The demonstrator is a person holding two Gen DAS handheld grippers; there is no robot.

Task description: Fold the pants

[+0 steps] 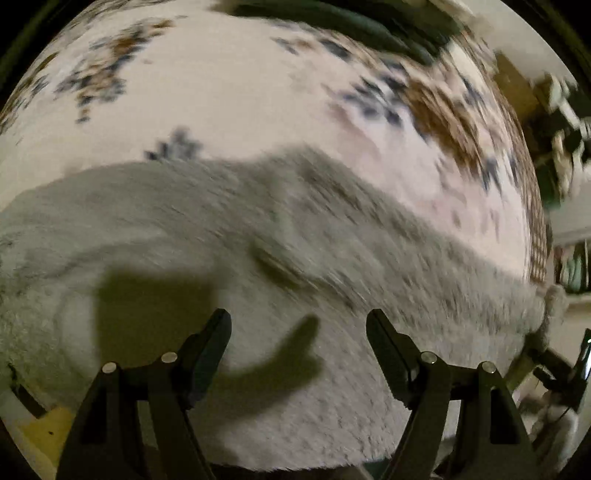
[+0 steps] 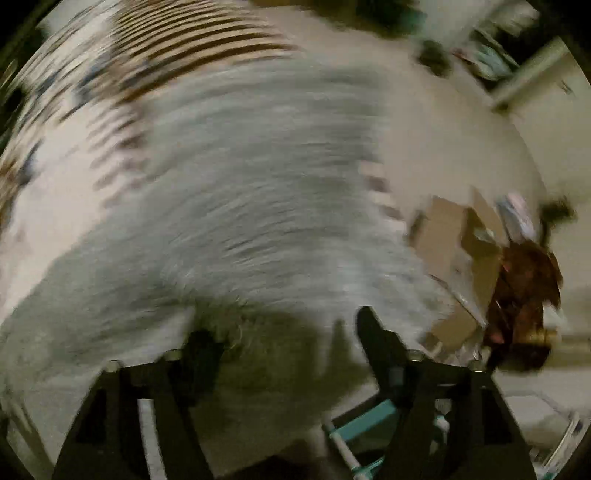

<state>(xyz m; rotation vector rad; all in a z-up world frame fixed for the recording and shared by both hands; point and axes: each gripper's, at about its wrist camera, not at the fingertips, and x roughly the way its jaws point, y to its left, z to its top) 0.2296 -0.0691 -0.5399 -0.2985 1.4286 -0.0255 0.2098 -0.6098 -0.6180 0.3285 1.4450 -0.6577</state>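
Observation:
Fuzzy grey pants [image 1: 229, 229] lie spread on a white bedcover with blue and brown floral print [image 1: 229, 92]. My left gripper [image 1: 299, 328] is open just above the pants, its shadow on the fleece, holding nothing. In the right wrist view the same grey pants [image 2: 251, 177] fill the middle, heavily motion-blurred. My right gripper [image 2: 288, 332] is open over the near edge of the pants, empty. A pants drawstring end [image 1: 554, 299] shows at the right edge in the left wrist view.
A dark green cloth [image 1: 351, 22] lies at the far end of the bed. Cardboard boxes [image 2: 461, 251] and a brown object [image 2: 524, 295] sit on the floor to the right. A teal and white frame [image 2: 369, 428] is below the bed edge.

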